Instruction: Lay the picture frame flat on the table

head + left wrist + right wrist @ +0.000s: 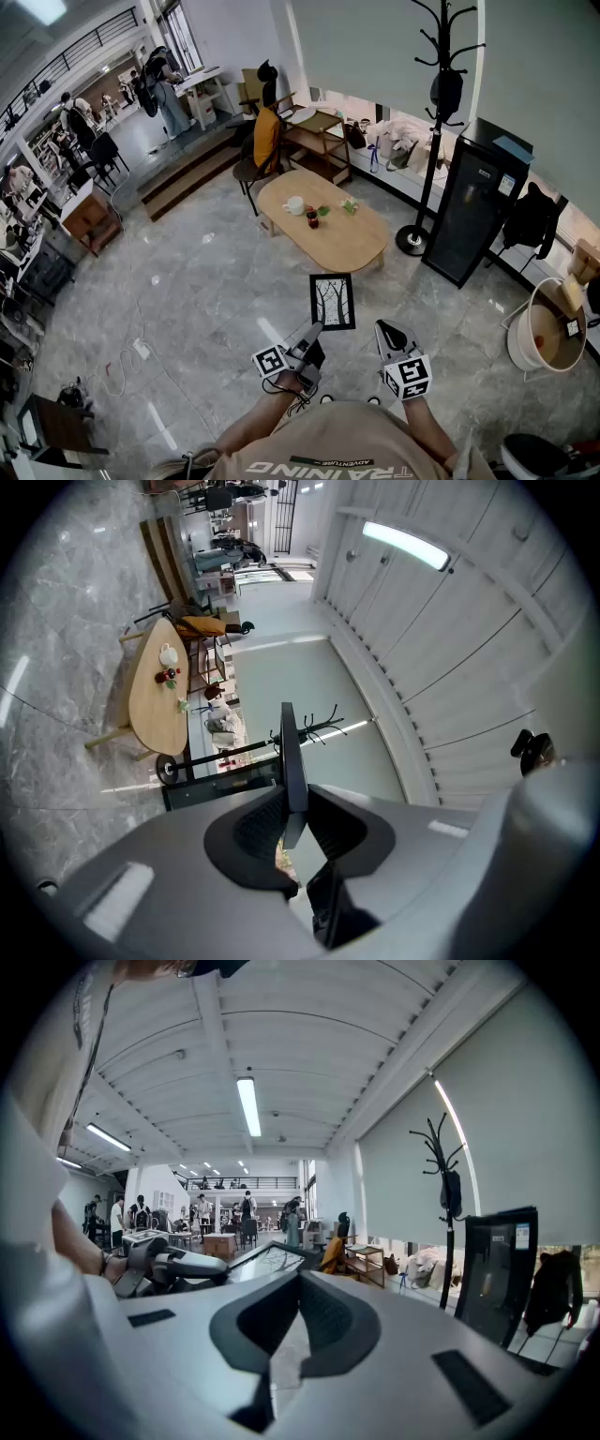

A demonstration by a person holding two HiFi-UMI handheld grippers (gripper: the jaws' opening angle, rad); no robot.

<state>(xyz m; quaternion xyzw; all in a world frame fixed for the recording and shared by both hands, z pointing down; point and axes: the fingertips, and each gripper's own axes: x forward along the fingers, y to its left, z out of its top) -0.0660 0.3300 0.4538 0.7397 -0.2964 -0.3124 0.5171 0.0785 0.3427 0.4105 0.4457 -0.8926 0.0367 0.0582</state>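
Observation:
The picture frame (332,301), black-edged with a bare-tree drawing, hangs in the air over the marble floor, short of the oval wooden table (328,225). My left gripper (314,330) is shut on its lower left corner. In the left gripper view the frame (291,747) stands edge-on, pinched between the pads of the left gripper (292,803). My right gripper (389,336) hovers just right of the frame, apart from it. Its tips meet with nothing between them in the right gripper view (300,1279), where the frame (267,1262) shows tilted at the left.
On the table stand a white teapot (294,205), a red item (312,218) and a small green item (350,205). A coat stand (441,112) and a black cabinet (478,211) are to its right, a chair (265,141) behind it. Cables (122,366) lie on the floor at left.

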